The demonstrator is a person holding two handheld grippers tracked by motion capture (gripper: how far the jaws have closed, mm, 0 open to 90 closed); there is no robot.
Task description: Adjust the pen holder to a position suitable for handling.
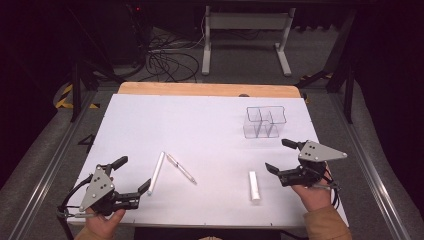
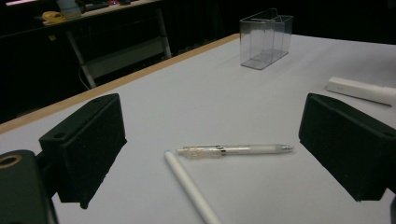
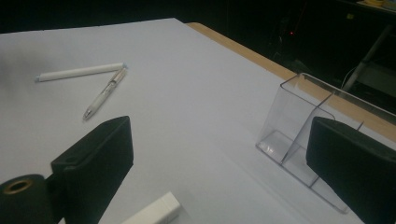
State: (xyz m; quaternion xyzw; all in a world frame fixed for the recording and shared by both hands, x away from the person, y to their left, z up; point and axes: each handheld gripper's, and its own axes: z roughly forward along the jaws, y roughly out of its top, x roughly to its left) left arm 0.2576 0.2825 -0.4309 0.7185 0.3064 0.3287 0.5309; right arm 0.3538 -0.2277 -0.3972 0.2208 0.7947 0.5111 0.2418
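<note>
Stick [image 1: 156,172], white: flat on the table [image 1: 210,115], well left of the clear holder [image 1: 265,121], its far tip beside the pen [image 1: 181,168]. Left gripper [image 1: 134,175]: jaws wide, empty, one jaw by the stick's near end. Right gripper [image 1: 280,156]: jaws wide, empty, just below the holder, near a white block [image 1: 254,185].

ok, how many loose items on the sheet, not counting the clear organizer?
3. A white stick and a pen lie near the left gripper, their far ends almost meeting. A white block lies beside the right gripper.
</note>
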